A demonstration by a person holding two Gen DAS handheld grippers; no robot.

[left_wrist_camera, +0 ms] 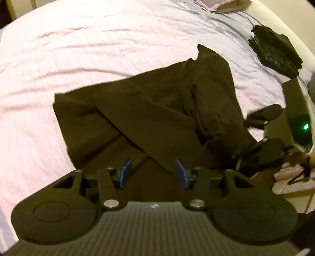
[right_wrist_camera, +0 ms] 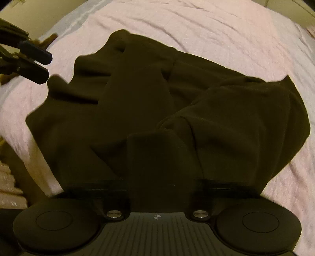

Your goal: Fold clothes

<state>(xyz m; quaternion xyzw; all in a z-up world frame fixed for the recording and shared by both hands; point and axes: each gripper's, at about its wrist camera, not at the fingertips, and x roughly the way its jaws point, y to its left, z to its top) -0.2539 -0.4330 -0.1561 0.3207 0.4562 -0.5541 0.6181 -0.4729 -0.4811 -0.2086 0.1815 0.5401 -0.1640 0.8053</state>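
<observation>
A dark garment (left_wrist_camera: 149,110) lies crumpled on the pink bedspread (left_wrist_camera: 88,49), its sleeves crossed over the body. My left gripper (left_wrist_camera: 153,173) hovers over the near edge, open, its blue pads (left_wrist_camera: 125,173) apart with nothing pinched. In the right wrist view the same garment (right_wrist_camera: 236,118) fills the middle. My right gripper (right_wrist_camera: 157,157) is buried in a bunched fold at the near hem, shut on it, with the pads hidden. The left gripper (right_wrist_camera: 42,63) shows at the upper left, just off the garment's corner.
A folded black item (left_wrist_camera: 275,51) rests near the bed's far right corner, and a pinkish pillow (left_wrist_camera: 212,6) lies at the top edge. The right tool's housing with a green light (left_wrist_camera: 297,118) stands at the right. Pale fabric and a cable (left_wrist_camera: 291,177) lie beyond the bed edge.
</observation>
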